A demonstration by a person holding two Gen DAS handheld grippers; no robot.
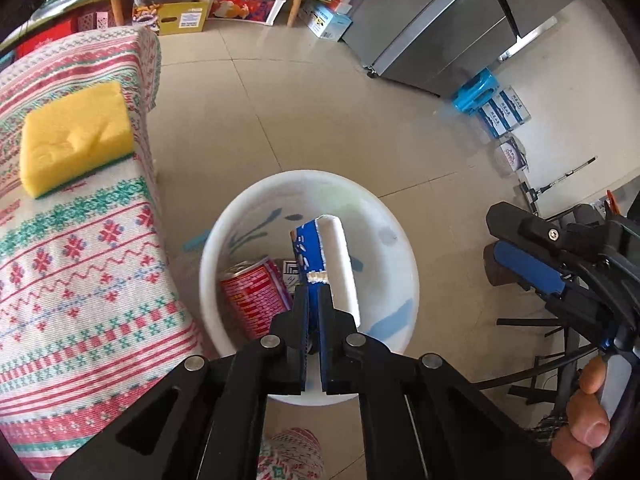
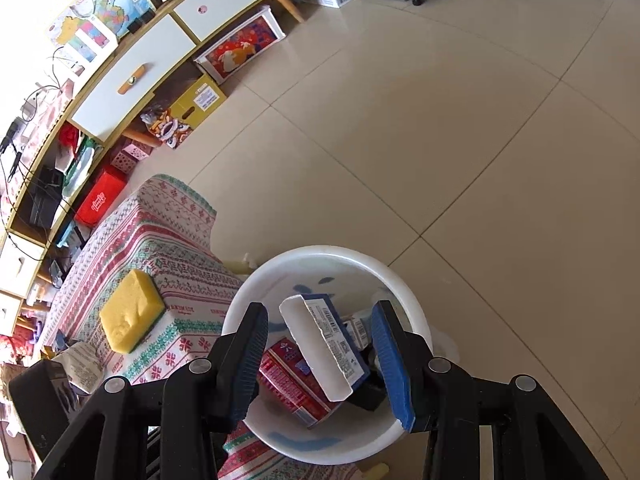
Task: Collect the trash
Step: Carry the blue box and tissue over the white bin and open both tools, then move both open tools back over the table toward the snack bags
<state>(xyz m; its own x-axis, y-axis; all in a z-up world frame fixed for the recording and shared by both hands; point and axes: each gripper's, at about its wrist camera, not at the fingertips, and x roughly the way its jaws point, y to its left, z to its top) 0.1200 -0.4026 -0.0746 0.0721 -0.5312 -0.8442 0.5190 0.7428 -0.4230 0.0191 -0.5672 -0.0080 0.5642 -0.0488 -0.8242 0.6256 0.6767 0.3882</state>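
A white bin (image 2: 408, 312) on the tiled floor (image 2: 480, 140) beside the cloth-covered worktop (image 2: 188, 280) holds a red can (image 2: 296, 388) and a blue-and-white box (image 2: 324, 344). The left hand-held gripper (image 1: 316, 300) is pressed together over the bin, nothing visibly pinched; the right hand-held gripper (image 2: 320, 360) stands spread and empty.

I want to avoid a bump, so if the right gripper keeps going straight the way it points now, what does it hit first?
Most likely the blue and white cardboard box lying in the white plastic bin, right between the right gripper's open jaws. Depth is hard to judge here.
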